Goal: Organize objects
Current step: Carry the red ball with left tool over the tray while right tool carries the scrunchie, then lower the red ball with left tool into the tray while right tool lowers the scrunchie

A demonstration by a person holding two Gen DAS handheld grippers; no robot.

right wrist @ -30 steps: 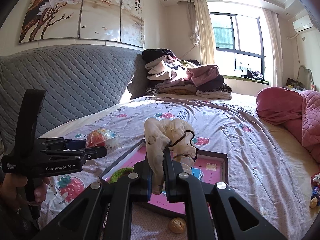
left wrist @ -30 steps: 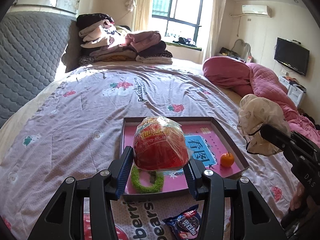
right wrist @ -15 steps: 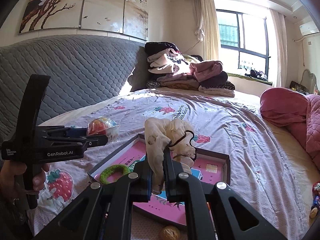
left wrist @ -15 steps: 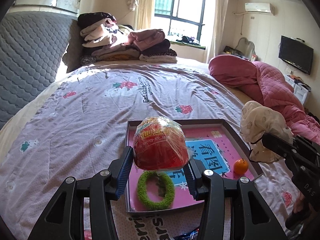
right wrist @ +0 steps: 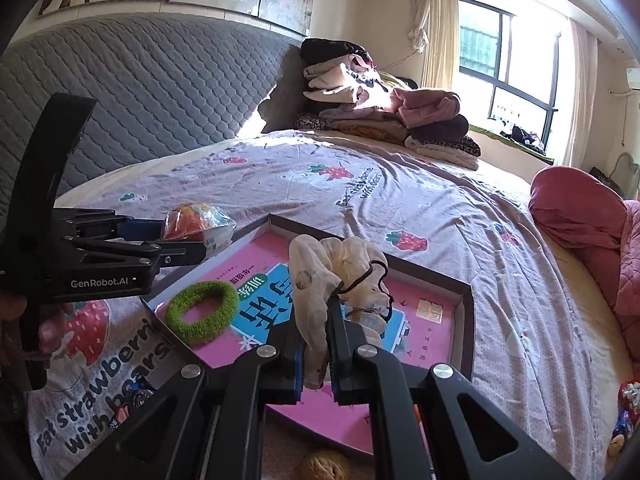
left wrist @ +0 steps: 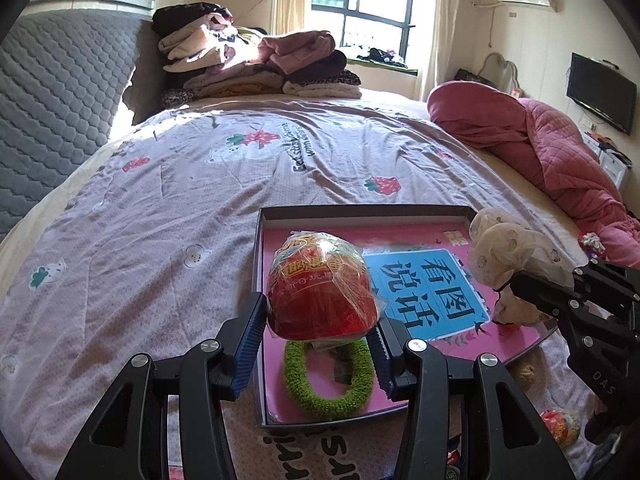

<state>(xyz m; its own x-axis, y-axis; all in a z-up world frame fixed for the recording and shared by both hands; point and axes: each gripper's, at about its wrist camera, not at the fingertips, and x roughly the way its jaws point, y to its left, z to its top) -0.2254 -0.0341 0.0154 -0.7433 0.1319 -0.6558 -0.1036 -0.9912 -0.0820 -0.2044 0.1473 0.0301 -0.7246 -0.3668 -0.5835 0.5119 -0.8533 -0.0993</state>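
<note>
My left gripper [left wrist: 320, 320] clamps a red wrapped snack cup [left wrist: 322, 290] above the pink tray [left wrist: 360, 216] on the bed, over a green ring [left wrist: 326, 378]. My right gripper [right wrist: 316, 344] pinches a cream cloth bundle [right wrist: 336, 272] (jaws nearly closed) above that tray.

We've got the left gripper [left wrist: 320, 320] pointing down and forward toward 12 o'clock, jaws about half open and pressed on either side of a red wrapped snack [left wrist: 322, 292]. The right gripper [right wrist: 316, 344] is angled down too, jaws squeezed nearly together on a cream cloth scrunchie [right wrist: 340, 276]. Over at 9 o'clock in the right wrist view, a hand [right wrist: 52, 328] wraps the left gripper's handle.
</note>
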